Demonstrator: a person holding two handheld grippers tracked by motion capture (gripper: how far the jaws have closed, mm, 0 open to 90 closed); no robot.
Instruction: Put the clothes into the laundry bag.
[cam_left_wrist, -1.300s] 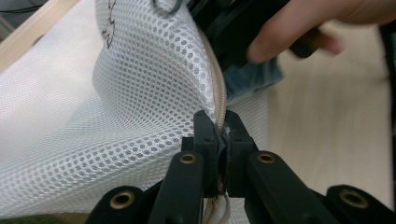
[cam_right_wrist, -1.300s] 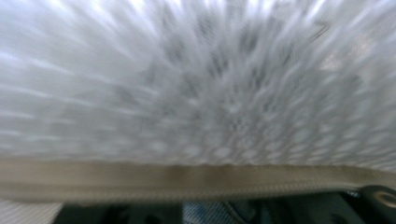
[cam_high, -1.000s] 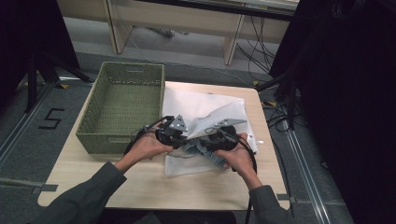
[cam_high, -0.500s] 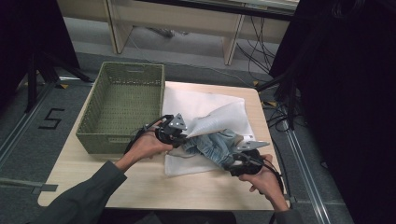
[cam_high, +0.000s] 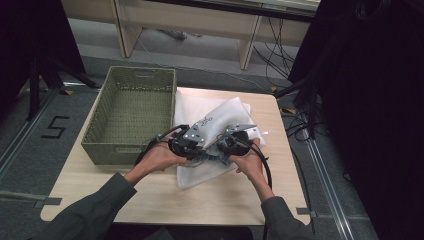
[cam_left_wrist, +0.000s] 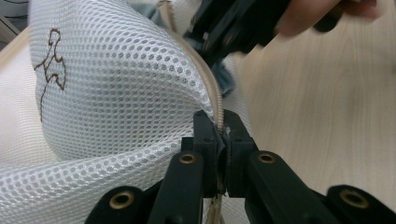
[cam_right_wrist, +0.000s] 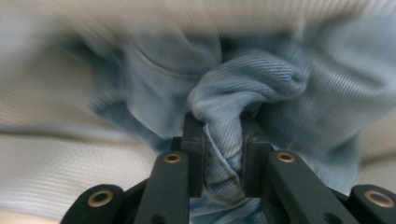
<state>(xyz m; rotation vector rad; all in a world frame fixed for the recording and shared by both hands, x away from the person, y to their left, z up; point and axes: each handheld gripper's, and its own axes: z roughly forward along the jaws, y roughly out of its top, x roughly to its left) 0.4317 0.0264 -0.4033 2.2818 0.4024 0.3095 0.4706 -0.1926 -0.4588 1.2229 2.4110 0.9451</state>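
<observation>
Left gripper (cam_left_wrist: 219, 135) clamped on zipper edge of white mesh bag (cam_left_wrist: 116, 93), mid-table beside green basket (cam_high: 130, 107). Right gripper (cam_right_wrist: 223, 140) pinched on fold of blue denim garment (cam_right_wrist: 252, 84) at bag mouth.

sleeves (cam_high: 95, 207): long, dark grey-green, reaching the wrists on both arms
left gripper (cam_high: 186, 145): black body, black cable looping back past the wrist
left plate (cam_high: 196, 132): grey, three-cornered, small dark holes
right gripper (cam_high: 231, 143): black body, grey plate on top, black cable curving along the forearm
left gripper's jaws, left gripper view: two black blocky bars with squared tips, a brass-coloured ring at each pivot
right gripper's jaws, right gripper view: same black bars, same brass-coloured rings
</observation>
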